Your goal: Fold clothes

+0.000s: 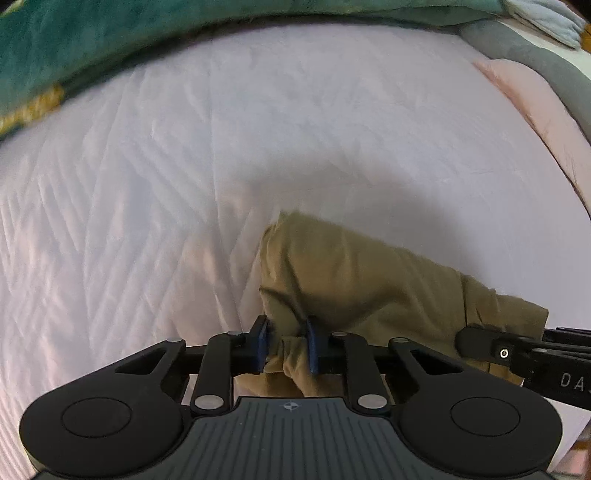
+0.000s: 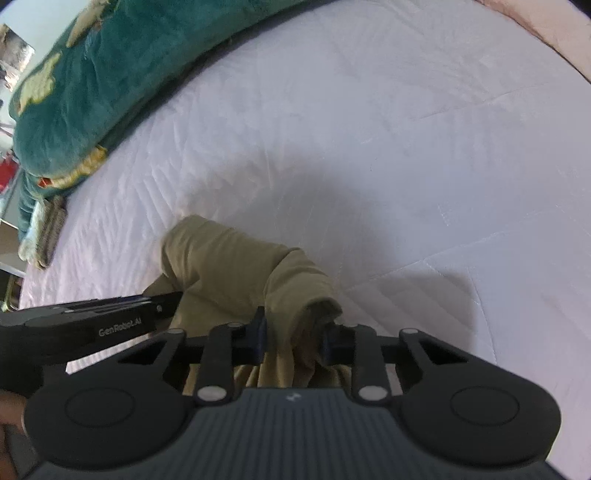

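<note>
Your left tool and right tool each pinch the khaki garment. "GenRobot.AI" reads lower left, right-wrist view.

— Underfoot of everything, a white quilted bedspread, stitched in chevron lines, wrinkled, lit softly from above with broad grey shadows.

— And beyond the bedspread's far edge?

— A teal plush blanket with yellowish patches, heaped along that edge. At the bedspread's right edge, a pale pink cover, then a grey cushion past it.

— Left of the teal blanket?

— Pale wall, blurred clutter, something red; too small to tell.
</note>
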A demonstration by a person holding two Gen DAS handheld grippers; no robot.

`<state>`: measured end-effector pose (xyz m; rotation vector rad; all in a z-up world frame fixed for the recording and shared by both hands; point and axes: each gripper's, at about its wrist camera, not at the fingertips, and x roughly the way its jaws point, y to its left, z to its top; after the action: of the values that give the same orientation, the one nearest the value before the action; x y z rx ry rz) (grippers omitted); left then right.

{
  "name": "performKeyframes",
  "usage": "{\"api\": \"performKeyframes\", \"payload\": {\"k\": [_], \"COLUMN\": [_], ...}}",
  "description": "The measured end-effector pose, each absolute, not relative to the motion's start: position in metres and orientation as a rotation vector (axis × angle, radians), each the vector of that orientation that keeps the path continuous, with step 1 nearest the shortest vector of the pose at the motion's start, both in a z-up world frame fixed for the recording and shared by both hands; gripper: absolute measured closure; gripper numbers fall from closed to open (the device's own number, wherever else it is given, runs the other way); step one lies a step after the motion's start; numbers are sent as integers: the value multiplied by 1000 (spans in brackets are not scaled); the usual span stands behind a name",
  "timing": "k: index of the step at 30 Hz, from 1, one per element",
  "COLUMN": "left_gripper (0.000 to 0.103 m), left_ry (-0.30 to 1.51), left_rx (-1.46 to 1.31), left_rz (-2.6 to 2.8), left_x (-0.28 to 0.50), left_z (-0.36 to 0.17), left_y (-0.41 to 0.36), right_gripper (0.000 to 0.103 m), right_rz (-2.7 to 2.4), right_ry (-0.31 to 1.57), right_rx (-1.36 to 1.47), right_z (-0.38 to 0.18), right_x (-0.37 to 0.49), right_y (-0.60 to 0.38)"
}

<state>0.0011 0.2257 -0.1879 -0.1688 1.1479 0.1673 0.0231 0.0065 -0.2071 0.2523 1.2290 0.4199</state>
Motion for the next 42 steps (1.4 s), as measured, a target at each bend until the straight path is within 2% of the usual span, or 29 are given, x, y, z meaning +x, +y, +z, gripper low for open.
{"api": "performKeyframes", "payload": {"k": [7, 10, 11, 13, 14, 17, 20, 21, 25, 42], "left_gripper": [85, 83, 75, 72, 68, 59, 43, 41, 42, 42], "left_ry": [1162, 1184, 1188, 1208, 1224, 1251, 1273, 1277, 1280, 1227], "left_rx": [-119, -149, -154, -172, -181, -184, -176, -197, -359, -460], "left_rz": [161, 210, 226, 258, 272, 314, 361, 373, 407, 371], "left_x": [7, -2, -5, -12, -14, -12, -8, -7, -5, -17], "left_z": [-181, -179, -179, -182, -186, -199, -208, -210, -216, -223], "left_y": [216, 226, 230, 238, 241, 247, 250, 252, 264, 263], "right_gripper": [78, 73, 67, 59, 54, 49, 45, 44, 36, 32], "right_rz": [403, 413, 409, 398, 398, 396, 386, 381, 365, 388], "right_ry": [1243, 1280, 1286, 1305, 1303, 1297, 1297, 1294, 1292, 1328], "right_rx": [281, 306, 309, 278, 268, 238, 219, 211, 191, 215], "right_z": [-212, -214, -214, -216, -217, -218, -219, -218, -221, -236], "right_x": [22, 31, 32, 33, 34, 36, 42, 43, 51, 59], "right_y": [3, -1, -3, -3, -3, -2, 2, 3, 3, 3]}}
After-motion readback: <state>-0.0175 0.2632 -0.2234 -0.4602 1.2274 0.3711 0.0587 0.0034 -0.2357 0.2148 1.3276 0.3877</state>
